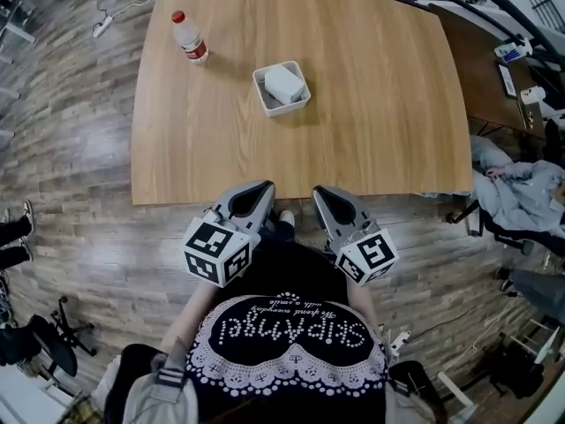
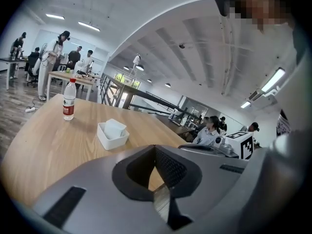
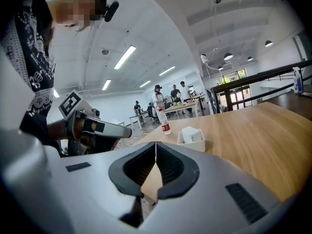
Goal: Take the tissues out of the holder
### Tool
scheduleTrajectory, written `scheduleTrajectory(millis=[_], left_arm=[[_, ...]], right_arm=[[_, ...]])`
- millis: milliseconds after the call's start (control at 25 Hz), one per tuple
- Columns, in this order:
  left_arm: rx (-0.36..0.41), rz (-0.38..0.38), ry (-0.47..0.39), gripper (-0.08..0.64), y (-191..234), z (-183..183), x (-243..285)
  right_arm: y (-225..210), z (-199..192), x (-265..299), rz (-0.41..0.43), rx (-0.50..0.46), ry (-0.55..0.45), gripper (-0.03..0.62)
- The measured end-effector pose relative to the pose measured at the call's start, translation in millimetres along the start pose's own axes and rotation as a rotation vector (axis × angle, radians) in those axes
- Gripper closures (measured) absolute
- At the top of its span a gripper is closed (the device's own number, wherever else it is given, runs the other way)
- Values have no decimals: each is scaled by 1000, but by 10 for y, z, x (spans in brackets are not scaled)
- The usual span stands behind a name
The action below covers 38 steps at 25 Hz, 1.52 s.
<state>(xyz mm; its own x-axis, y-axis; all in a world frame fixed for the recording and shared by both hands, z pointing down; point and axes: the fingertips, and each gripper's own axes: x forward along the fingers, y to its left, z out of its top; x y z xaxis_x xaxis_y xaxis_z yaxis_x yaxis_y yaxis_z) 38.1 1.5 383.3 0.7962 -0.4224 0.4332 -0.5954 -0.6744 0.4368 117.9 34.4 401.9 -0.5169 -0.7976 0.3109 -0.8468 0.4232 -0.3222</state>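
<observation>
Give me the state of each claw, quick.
Left claw: closed, holding nothing.
Right claw: closed, holding nothing.

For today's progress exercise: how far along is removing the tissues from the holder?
Done: nothing; the white tissue pack sits in the white rectangular holder. In hand: nothing; left gripper and right gripper are shut, empty, away from it. Remaining: reach, grasp, lift out.

Open-plan lab, grey plank floor (image 1: 71, 148).
I see a pale wood surface (image 1: 353, 131), strip lights (image 3: 125, 56) overhead, a black office chair (image 1: 48, 338) nearby, more desks (image 2: 68, 77) behind.
</observation>
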Motion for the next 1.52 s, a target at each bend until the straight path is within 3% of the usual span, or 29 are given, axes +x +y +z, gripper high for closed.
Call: scheduleTrajectory(millis=[640,1040,1520], left_arm=[[-58,18,18,554,411,1,-96],[-64,71,4,554,638,12,-252],[-45,83,-41,554,536,223,-121]], right_arm=[[25,-175,360,-17,19,127,580],[205,-161,602,51,0,119,580],[-17,73,589,57,-43,109,580]])
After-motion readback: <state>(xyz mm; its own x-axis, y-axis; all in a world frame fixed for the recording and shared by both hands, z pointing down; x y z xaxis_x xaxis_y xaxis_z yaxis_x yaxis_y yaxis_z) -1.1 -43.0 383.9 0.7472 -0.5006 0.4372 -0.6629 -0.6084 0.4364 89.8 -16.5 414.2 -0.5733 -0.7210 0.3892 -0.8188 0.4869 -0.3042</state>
